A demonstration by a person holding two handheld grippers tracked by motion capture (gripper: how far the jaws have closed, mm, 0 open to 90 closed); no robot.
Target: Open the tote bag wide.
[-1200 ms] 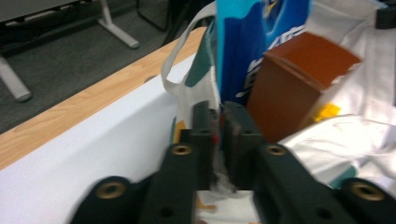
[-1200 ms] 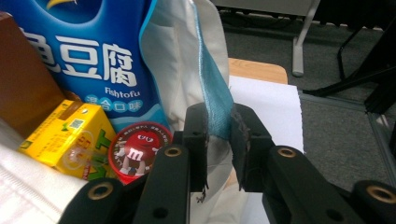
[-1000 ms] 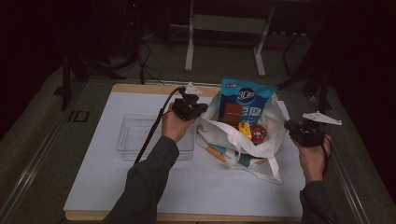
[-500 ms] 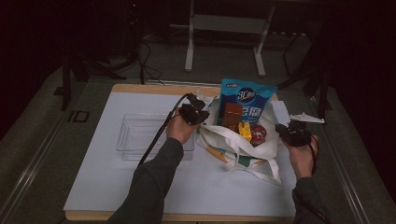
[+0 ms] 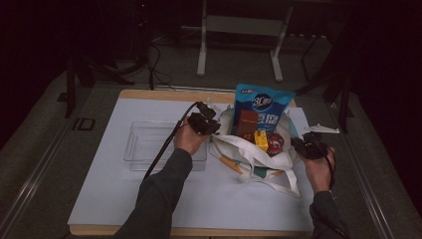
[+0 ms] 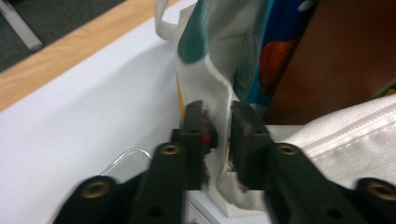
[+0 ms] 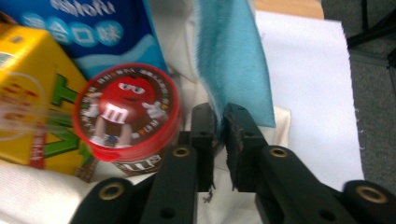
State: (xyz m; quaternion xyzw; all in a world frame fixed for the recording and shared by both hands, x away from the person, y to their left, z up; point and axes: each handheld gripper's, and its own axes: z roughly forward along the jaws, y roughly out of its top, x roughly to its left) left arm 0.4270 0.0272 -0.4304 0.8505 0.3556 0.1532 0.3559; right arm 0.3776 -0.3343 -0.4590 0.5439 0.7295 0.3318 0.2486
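**High view: a soft tote held at both rims, goods counted**

High view puts the white cloth bag (image 5: 251, 154) right of centre on the white-covered tabletop (image 5: 114, 199), with one hand-held gripper at each side of its mouth. The left hand-held gripper (image 5: 211, 125) sits at the bag's left rim, the right hand-held gripper (image 5: 298, 145) at its right rim.

In the left gripper view the left hand-held gripper (image 6: 218, 128) has just been opening; the white fabric edge (image 6: 219, 93) hangs between its jaws, and I cannot tell whether the pads still press it. In the right gripper view the right hand-held gripper (image 7: 219, 123) has eased slightly wider too, yet its jaws stand nearly together with the teal lining (image 7: 233, 60) pinched between them.

Judging by the folds, the bag is limp and light in itself; it will sag and slip from a loose hold. The stitched hem at the rim looks the surest place to grip, one jaw inside and one outside. The contents add weight, so lifting by a single rim would likely tip them.

Counted: one bag; one blue snack pouch (image 5: 263, 102); one brown packet (image 5: 246, 123); one yellow carton (image 5: 261, 141); one round red-lidded candy tub (image 5: 274, 142); one clear plastic tray (image 5: 149, 147) left of the bag; two hand-held grippers.
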